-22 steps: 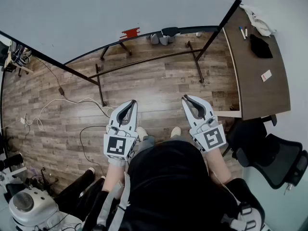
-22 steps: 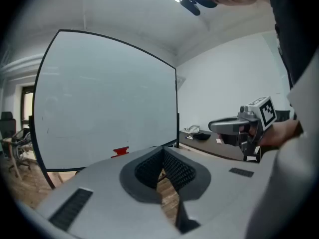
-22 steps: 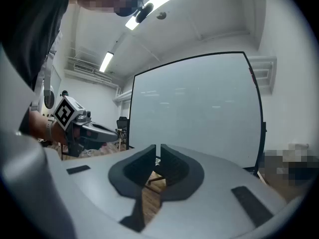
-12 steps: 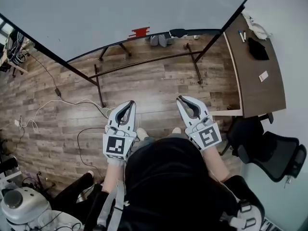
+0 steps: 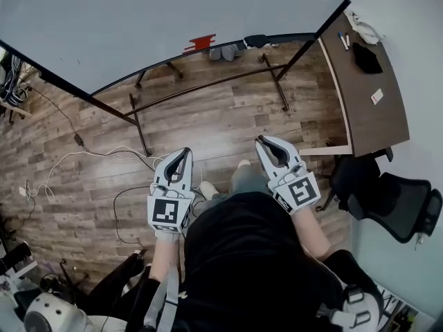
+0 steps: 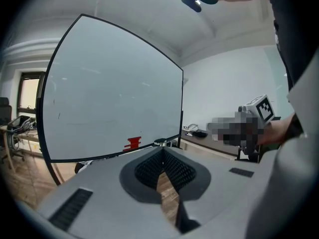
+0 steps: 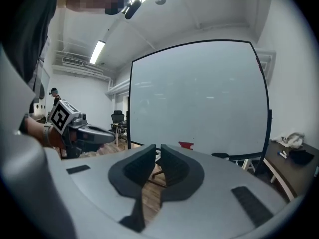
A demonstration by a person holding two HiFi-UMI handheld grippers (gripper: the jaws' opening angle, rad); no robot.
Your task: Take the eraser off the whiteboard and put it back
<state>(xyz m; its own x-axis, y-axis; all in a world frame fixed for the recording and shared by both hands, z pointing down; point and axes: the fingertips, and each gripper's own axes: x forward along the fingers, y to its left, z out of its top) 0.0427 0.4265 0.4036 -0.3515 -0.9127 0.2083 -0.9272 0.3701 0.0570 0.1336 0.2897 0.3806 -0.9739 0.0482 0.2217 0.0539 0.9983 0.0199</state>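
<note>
A small red eraser sticks to the bottom edge of the big whiteboard, well ahead of me. It also shows in the left gripper view, red eraser, and in the right gripper view, red eraser. A dark object sits on the board's rail just right of it. My left gripper and right gripper are held side by side in front of my body, far from the board. Both are shut and hold nothing, as the left gripper and right gripper show close up.
The whiteboard stand's black legs and crossbar stand on the wood floor between me and the board. A brown desk with markers and a black item is at the right, with a black office chair beside it. Cables trail at the left.
The head view has drifted a little and one foot has stepped forward. Both grippers keep their place in front of me and stay shut.
</note>
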